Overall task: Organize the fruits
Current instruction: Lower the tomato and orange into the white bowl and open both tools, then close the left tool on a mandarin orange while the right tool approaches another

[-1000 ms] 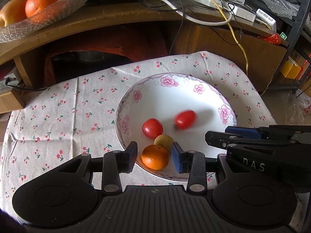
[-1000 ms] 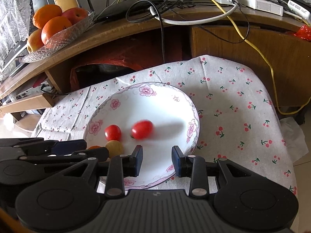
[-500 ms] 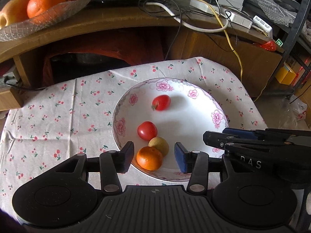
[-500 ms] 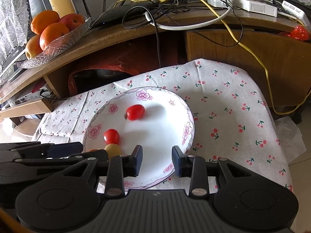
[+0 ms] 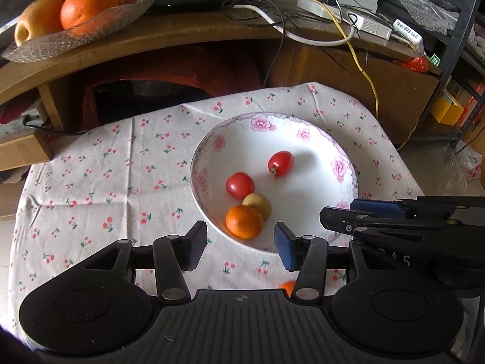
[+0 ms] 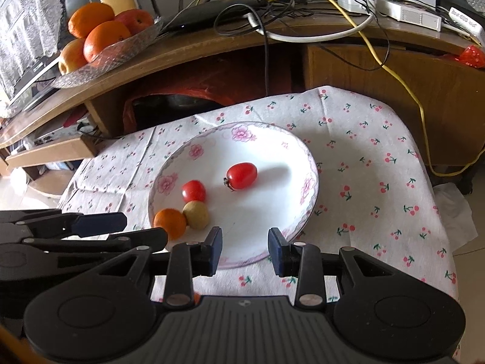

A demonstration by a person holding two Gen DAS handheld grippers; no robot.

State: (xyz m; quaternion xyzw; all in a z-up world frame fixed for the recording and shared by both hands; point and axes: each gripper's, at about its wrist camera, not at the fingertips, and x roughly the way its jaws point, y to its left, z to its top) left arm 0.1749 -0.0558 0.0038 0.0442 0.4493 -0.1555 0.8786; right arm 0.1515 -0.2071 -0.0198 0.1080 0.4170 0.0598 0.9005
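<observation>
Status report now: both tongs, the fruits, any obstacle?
Left tongs open, empty. Right tongs open, empty. Four fruits in plate; oblong tomato apart. No obstacle seen.

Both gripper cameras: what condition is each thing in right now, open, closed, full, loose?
Left gripper: open, holding nothing.
Right gripper: open, holding nothing.
Flowered plate: holds four small fruits.
Oval tomato: lies apart from the others.
Round tomato, yellowish fruit, small orange: clustered together.
Glass fruit bowl: heaped with fruit.
</observation>
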